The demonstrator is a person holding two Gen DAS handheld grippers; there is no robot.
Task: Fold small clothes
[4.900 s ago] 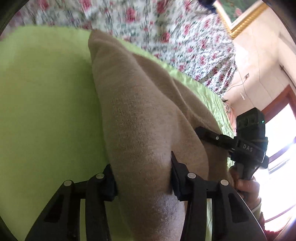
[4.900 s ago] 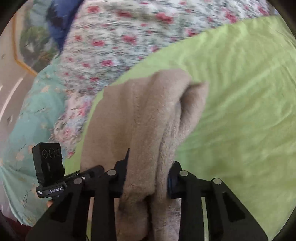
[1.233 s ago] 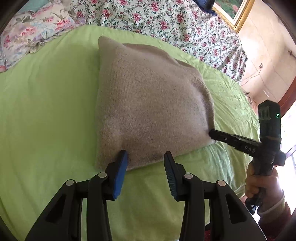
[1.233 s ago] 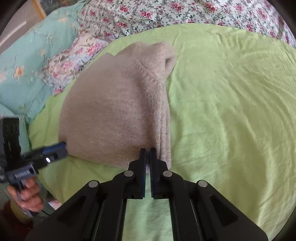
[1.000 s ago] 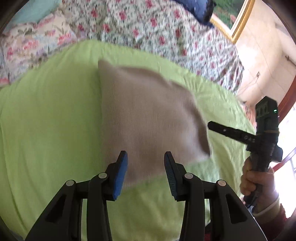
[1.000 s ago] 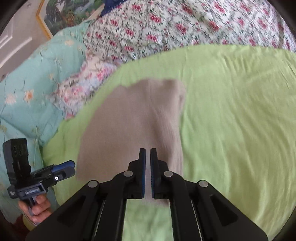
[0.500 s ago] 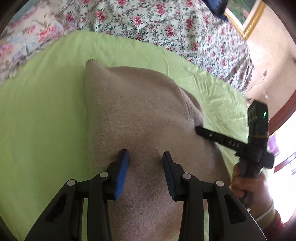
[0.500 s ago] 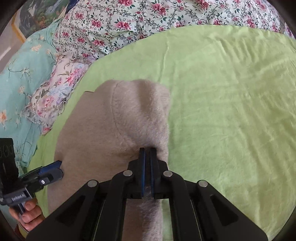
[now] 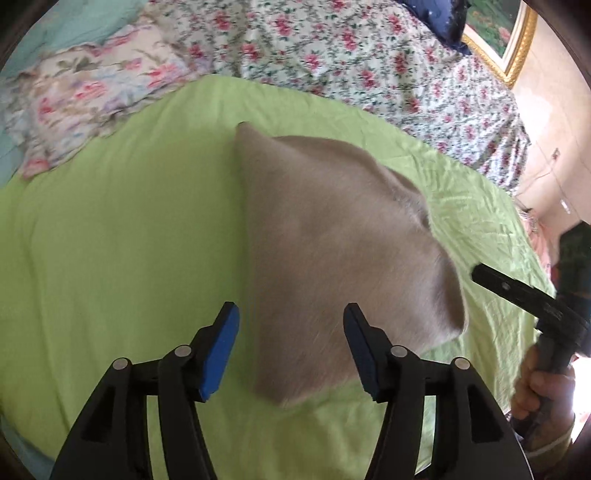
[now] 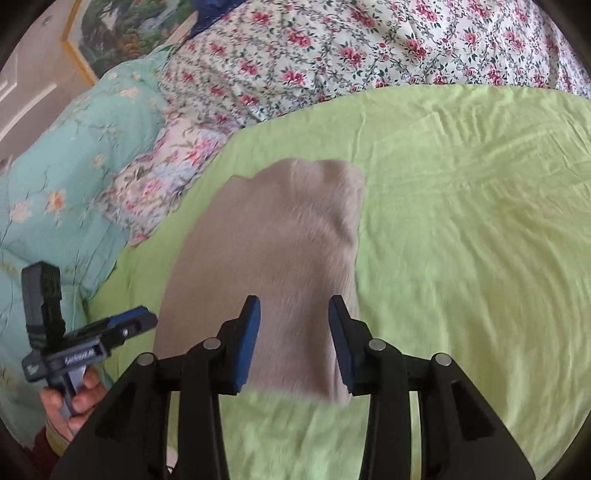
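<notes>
A folded beige knit garment (image 9: 332,240) (image 10: 280,251) lies flat on the lime-green sheet (image 9: 122,240) (image 10: 461,240). My left gripper (image 9: 290,328) hovers over the garment's near left corner; its jaws are opening and the blue pads touch nothing. My right gripper (image 10: 293,321) hangs above the garment's near right edge; its jaws are opening too, with the cloth below them and not pinched. Each gripper also shows in the other view: the right gripper (image 9: 517,291) at the far right, the left gripper (image 10: 122,325) at the lower left, held in a hand.
A floral quilt (image 9: 351,55) (image 10: 332,48) and a teal flowered duvet (image 10: 74,166) are heaped along the far side of the bed. A gold-framed picture (image 9: 509,33) hangs on the wall behind. The green sheet spreads wide on both sides of the garment.
Both grippers pulled back from the garment, so it looks smaller and farther off. The left jaws spread wider, and the right jaws went from shut to apart.
</notes>
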